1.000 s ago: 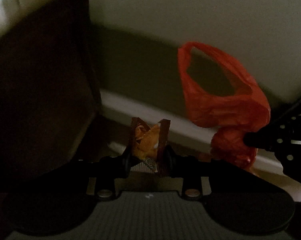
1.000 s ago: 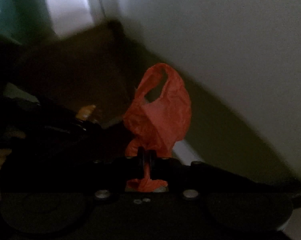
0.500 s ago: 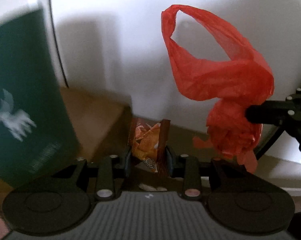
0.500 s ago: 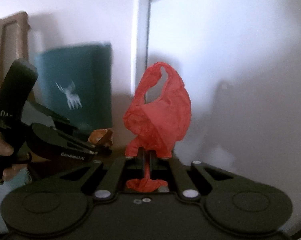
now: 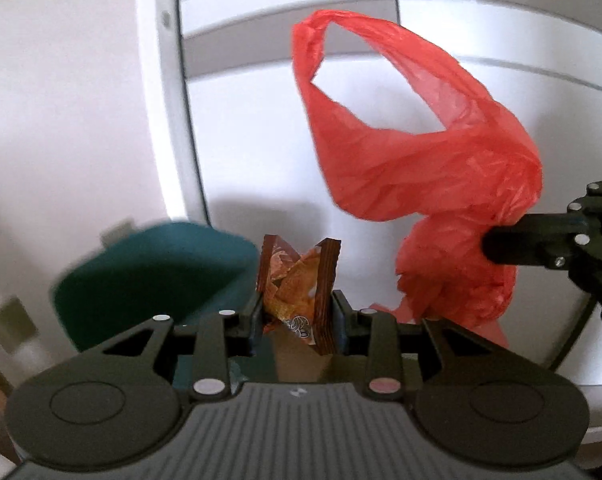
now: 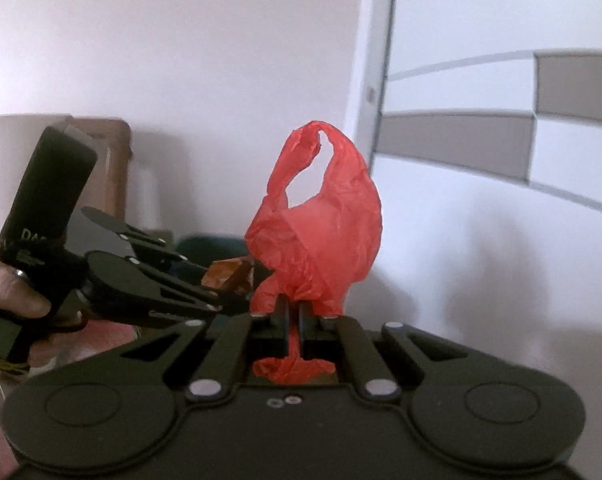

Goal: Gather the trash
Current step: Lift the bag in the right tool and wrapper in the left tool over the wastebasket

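I hold snack wrapper (image 5: 291, 292) clamped in left gripper (image 5: 297, 316); right gripper (image 6: 295, 316) pinches red bag (image 6: 321, 236) by thin twist. Risk: film slips free, bag mouth collapsed, wrapper misses

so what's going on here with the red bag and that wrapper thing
A person is collecting trash with a gripper in each hand. The left gripper is shut on a crumpled orange snack wrapper, and the right gripper is shut on a scrunched red plastic bag, its handle loop sticking up. Both are held in the air in front of a white wall, with a dark green bin just beyond the wrapper. Nothing has gone into the bag or the bin.
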`<state>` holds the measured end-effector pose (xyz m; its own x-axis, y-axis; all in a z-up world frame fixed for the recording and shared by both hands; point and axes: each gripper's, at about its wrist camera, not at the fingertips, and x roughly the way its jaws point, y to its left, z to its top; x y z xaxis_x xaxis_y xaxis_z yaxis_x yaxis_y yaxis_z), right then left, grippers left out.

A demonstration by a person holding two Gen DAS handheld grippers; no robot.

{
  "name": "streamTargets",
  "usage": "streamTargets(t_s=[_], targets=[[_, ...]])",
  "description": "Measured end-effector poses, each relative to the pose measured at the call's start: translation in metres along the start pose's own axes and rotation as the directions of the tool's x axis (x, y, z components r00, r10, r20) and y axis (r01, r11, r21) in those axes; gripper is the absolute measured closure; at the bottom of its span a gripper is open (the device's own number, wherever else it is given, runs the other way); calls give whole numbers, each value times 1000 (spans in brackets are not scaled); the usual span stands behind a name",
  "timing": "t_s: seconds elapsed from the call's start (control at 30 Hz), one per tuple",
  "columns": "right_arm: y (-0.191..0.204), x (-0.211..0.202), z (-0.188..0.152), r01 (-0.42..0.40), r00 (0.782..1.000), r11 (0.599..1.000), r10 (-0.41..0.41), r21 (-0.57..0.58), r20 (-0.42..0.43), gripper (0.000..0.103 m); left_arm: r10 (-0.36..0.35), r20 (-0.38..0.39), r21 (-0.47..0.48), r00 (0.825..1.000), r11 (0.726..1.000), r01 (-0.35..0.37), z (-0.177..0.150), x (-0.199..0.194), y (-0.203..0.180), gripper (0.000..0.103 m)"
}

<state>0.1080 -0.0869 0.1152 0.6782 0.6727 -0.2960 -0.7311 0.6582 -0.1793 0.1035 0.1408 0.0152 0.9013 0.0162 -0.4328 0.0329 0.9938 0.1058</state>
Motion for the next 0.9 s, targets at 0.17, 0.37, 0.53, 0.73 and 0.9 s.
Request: streamTargets(t_s=[0.17,0.37,0.53,0.73,0.9], targets=[[26,29,43,-28,999,1000,29,-14,38,100,66,48,31,997,997,-67,25,-22,20,70],[34,59,76,-38,998,999,38,-1,42,100,158,54,54,986,986,-161,47,-33,48,70],[45,104,83,-28,999,1000,28,1,21,100,205,-1,41,979,978,-205,54,2,87,70],[54,153,83,-37,998,999,37,18,-54,100,232,-114,37,966,973,-229,51,49,112,70],[54,202,76,-30,987,999,36,41,-154,100,229,-195,44,954,973,-225,45,84,124,70]])
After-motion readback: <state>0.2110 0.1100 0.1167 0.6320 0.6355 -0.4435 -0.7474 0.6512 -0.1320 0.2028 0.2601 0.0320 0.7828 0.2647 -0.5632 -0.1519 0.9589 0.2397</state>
